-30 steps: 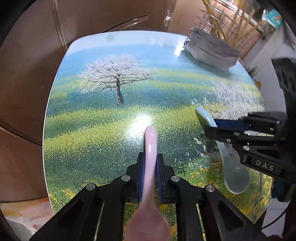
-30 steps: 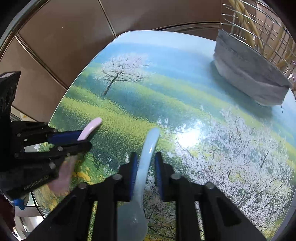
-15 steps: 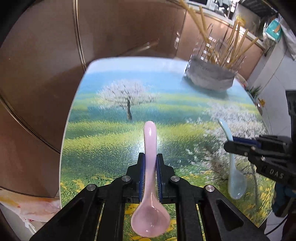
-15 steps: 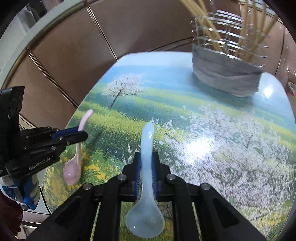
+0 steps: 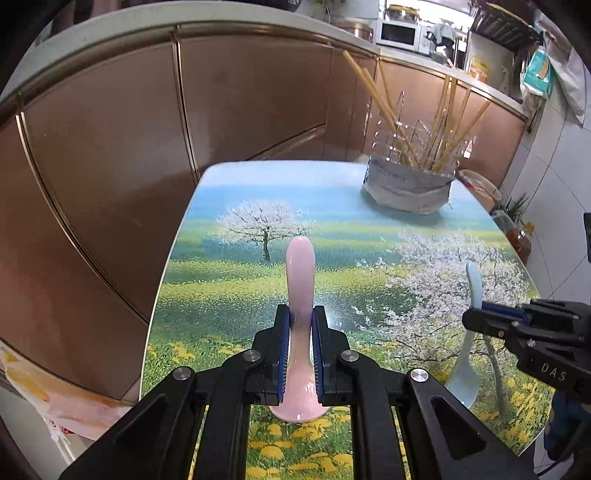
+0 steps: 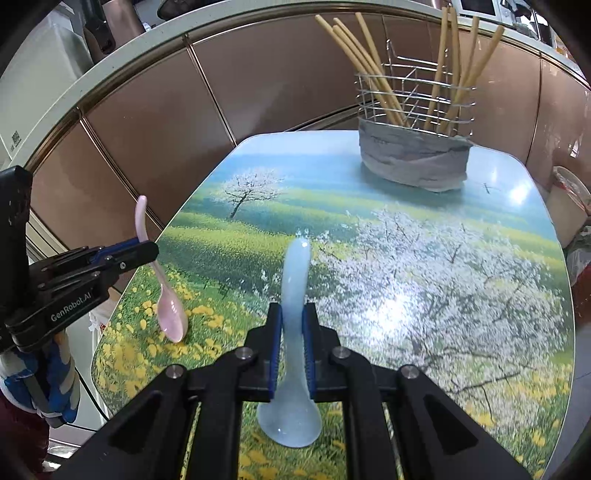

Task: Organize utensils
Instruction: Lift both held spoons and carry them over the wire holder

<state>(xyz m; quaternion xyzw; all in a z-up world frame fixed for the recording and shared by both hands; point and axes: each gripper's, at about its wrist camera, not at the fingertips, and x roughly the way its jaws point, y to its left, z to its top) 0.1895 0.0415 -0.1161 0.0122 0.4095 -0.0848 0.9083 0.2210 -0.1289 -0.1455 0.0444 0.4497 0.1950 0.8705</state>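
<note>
Black hand-held gripper [image 5: 299, 325] with blue pads [image 5: 283, 354], silver screws [image 5: 252, 356], white "DAS" lettering [image 5: 553, 372].

I'm looking over a glossy table top [image 5: 229, 295] printed with a meadow and blossoming trees, glare patch at about 4 o'clock in the right wrist view. Behind it from 9 to 1 o'clock runs a curved counter front of brown cabinet panels [image 5: 110, 155] with brass trim, pale countertop [image 5: 221, 22] above. At 1 o'clock in the left wrist view I see a white microwave [image 5: 397, 33] on the counter, jars beside it, a dark rack further right. White tiled wall [image 5: 554, 206] at 3 o'clock, small green plant [image 5: 513, 208] below it. Daylight, even.
</note>
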